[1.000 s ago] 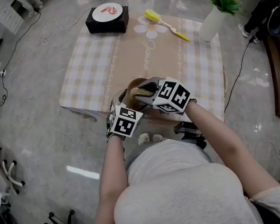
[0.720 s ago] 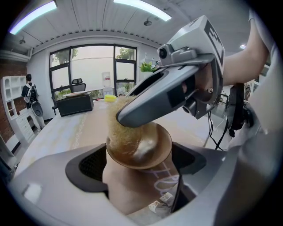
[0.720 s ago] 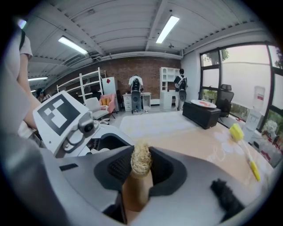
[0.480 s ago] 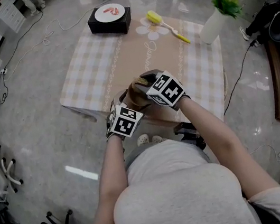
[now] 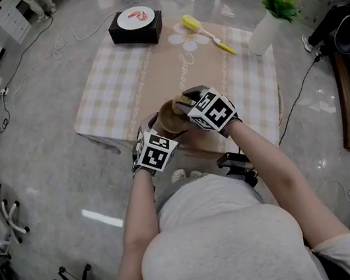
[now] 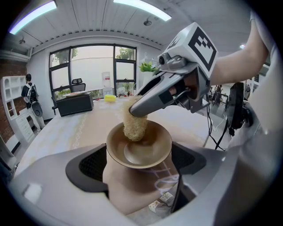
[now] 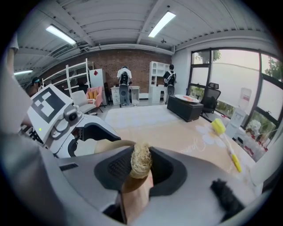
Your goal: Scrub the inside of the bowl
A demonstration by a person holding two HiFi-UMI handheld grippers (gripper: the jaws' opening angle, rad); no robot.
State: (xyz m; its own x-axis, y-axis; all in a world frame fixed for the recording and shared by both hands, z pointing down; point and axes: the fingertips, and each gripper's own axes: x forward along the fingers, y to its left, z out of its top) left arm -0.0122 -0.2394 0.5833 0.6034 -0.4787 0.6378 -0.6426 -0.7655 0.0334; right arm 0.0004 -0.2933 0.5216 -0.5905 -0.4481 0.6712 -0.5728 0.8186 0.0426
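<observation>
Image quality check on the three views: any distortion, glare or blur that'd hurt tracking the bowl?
Head view: sharp, mild wide-angle bend; a glare streak on the glossy grey floor, none on the brown round bowl. Left gripper view: heavy fisheye, dark corners, ceiling strip lights blown out; bowl crisp. Right gripper view: same fisheye; windows washed out; the pale fibrous scrubber sharp.

we see bowl point(image 6: 140, 152) clamped between left gripper point(image 6: 139, 165) jaws, above table point(image 6: 66, 128) edge. right gripper point(image 6: 138, 110) angled down from upper right, closed on fibrous scrubber point(image 6: 135, 126); scrubber tip touches bowl inner wall, far side.
</observation>
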